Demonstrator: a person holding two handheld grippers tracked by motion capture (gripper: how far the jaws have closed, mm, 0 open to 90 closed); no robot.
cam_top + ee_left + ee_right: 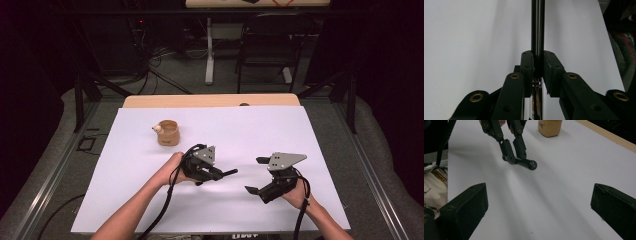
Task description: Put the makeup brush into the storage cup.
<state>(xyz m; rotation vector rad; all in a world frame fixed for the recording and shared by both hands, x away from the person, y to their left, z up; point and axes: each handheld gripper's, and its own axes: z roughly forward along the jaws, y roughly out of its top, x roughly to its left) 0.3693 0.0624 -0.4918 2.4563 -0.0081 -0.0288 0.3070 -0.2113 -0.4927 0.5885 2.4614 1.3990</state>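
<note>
Above white table (150,200), black rod (525,163) clamped between left gripper (515,157) pads; right gripper (256,175) wide, empty.

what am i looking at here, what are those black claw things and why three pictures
A person sits at a table covered with a white sheet and holds one tool in each hand. The left hand-held gripper is shut on a dark rod with a rounded end and a shiny metal part. The right hand-held gripper is open and holds nothing.

The high view looks down from above the person. The other two come from small cameras riding on the tools: the left gripper view looks along the clamped rod, and the right gripper view looks across the table at the other tool.

A tan cup also stands on the sheet.
</note>
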